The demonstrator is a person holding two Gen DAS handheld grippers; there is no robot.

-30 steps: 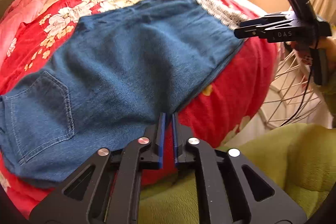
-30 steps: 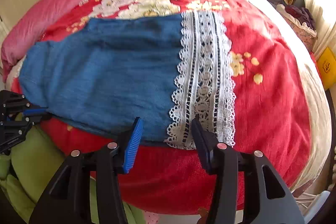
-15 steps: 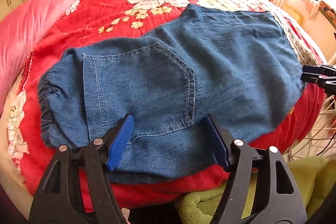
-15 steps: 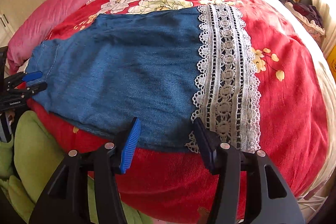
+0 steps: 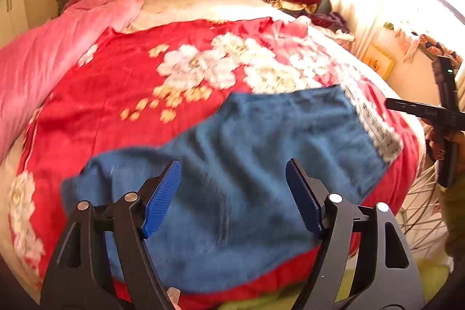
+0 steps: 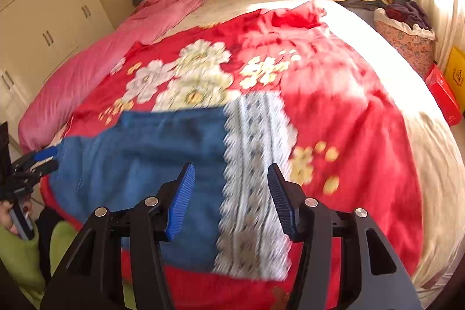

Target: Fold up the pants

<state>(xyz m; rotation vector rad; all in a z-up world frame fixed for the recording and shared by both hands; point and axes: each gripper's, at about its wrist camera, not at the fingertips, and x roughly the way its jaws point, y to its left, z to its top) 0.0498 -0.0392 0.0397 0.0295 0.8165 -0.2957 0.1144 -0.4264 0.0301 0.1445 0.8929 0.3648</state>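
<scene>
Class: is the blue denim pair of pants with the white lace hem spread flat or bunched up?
Spread flat: the blue denim pants lie on the red floral blanket.

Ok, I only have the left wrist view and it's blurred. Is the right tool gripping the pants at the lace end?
Observer: No. The right wrist view shows the right tool open and holding nothing, with the pants below it.
Operator: Where along the pants does it sit?
Observer: Its jaws straddle the line where the denim meets the lace hem, toward the near side of the bed.
Operator: Is the lace end lying flat?
Observer: It looks spread out on the red blanket, with no fold that I can see, though motion blur hides fine wrinkles.
</scene>
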